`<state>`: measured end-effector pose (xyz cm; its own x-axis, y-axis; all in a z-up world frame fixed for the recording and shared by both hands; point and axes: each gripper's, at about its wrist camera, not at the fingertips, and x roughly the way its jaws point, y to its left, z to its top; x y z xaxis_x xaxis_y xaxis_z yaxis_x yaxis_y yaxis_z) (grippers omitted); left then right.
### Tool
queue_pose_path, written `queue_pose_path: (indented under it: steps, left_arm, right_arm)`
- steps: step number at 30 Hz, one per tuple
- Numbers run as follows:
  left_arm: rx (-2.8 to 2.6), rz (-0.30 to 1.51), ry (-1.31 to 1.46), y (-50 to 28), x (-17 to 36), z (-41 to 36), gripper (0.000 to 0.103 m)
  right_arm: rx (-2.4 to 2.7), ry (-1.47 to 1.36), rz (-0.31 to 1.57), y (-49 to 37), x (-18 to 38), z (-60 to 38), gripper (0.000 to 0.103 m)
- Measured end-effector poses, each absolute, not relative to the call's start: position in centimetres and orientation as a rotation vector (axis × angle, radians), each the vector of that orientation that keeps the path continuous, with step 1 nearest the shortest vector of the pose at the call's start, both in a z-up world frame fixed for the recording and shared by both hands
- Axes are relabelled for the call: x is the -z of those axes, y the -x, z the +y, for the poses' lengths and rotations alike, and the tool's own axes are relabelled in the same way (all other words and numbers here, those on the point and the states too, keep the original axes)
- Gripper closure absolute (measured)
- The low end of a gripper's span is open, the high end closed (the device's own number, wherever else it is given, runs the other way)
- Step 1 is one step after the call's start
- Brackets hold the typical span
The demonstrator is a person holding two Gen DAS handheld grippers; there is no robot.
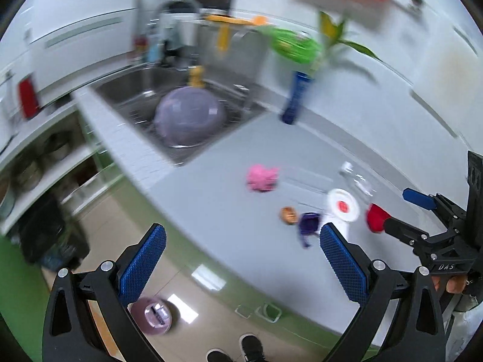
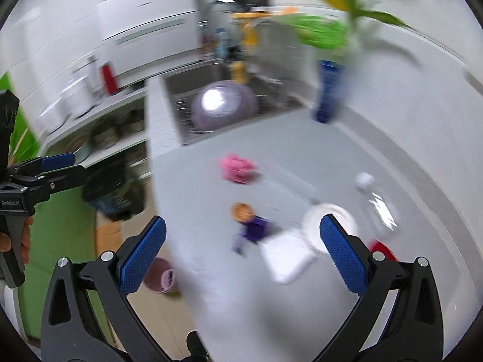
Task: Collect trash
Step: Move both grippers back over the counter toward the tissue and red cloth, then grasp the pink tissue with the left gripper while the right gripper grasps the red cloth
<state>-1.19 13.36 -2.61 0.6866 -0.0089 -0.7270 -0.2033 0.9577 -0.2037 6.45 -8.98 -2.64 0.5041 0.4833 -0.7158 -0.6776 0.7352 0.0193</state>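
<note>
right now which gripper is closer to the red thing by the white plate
Right. The right gripper is open with its fingertips around the red item on the counter. The left gripper is open too, farther back near the counter's edge.

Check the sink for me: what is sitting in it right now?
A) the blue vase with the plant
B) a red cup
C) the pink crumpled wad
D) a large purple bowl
D: a large purple bowl fills the steel sink, while the pink wad lies out on the grey counter and the blue vase stands beside the sink, not in it.
</note>
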Motion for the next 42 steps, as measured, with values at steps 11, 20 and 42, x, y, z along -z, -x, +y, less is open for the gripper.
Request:
queue_pose_path:
  steps: [11, 20, 42]
  left_arm:
    - [0.006, 0.867, 0.211, -5.0, 4.0, 7.3, 0.005]
    - [-0.033, 0.933, 0.201, -10.4, 7.8, 7.4, 0.005]
    - [-0.129, 1.089, 0.213, -19.9, 16.8, 11.0, 0.005]
  right_arm:
    - [-0.513, 0.207, 0.802, -10.3, 3.8, -18.5, 0.003]
    - [-0.452, 0.231, 0.945, -16.2, 9.9, -20.9, 0.003]
    - [-0.448, 0.303, 1.119, -22.4, 17.0, -20.9, 0.004]
